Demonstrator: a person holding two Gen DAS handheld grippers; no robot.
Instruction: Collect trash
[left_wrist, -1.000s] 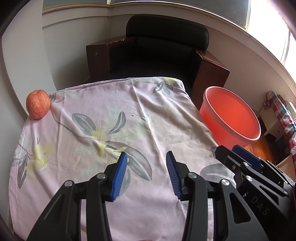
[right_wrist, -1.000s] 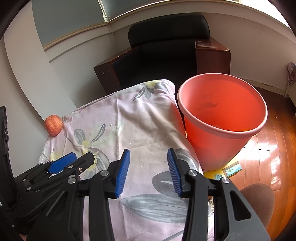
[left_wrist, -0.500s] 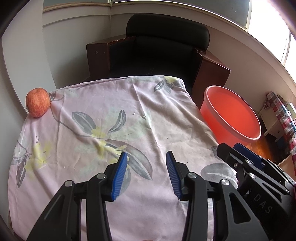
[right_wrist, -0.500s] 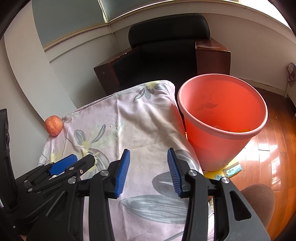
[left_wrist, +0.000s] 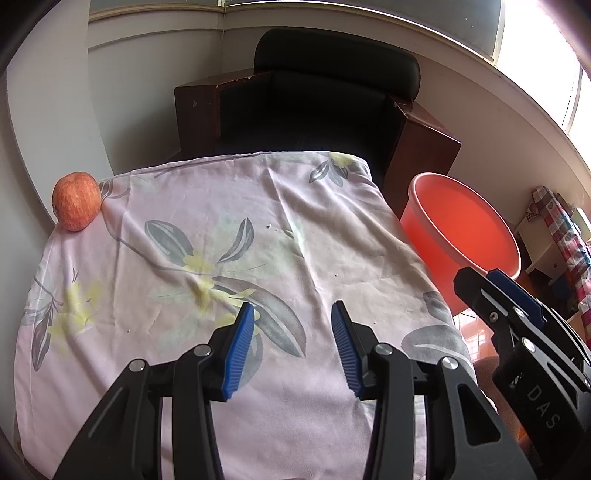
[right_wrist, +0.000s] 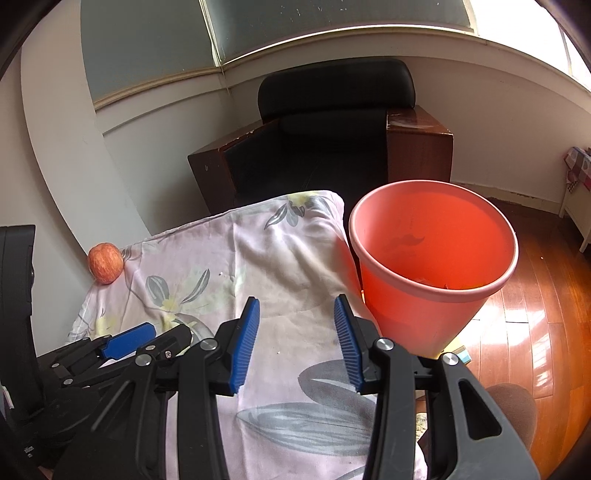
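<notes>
A table under a pink floral cloth (left_wrist: 258, 236) (right_wrist: 266, 266) fills both views. A red apple (left_wrist: 76, 201) (right_wrist: 105, 263) rests at its far left corner against the wall. An orange plastic bin (right_wrist: 432, 266) (left_wrist: 461, 229) stands on the floor off the table's right side, with some scraps low inside. My left gripper (left_wrist: 291, 343) hovers open over the near middle of the cloth, nothing between its blue pads. My right gripper (right_wrist: 295, 339) is open and empty over the cloth's right part, just left of the bin. Tiny white crumbs dot the cloth.
A black armchair with brown wooden sides (left_wrist: 325, 103) (right_wrist: 332, 140) stands behind the table. White walls and a window ledge curve round the back. Wooden floor (right_wrist: 535, 295) lies to the right, with a white cabinet and checked fabric (left_wrist: 565, 229) at the far right.
The right wrist view has tipped slightly, so the bin and table sit a little lower in it. The left gripper has stayed put. Both jaws keep the same gap.
</notes>
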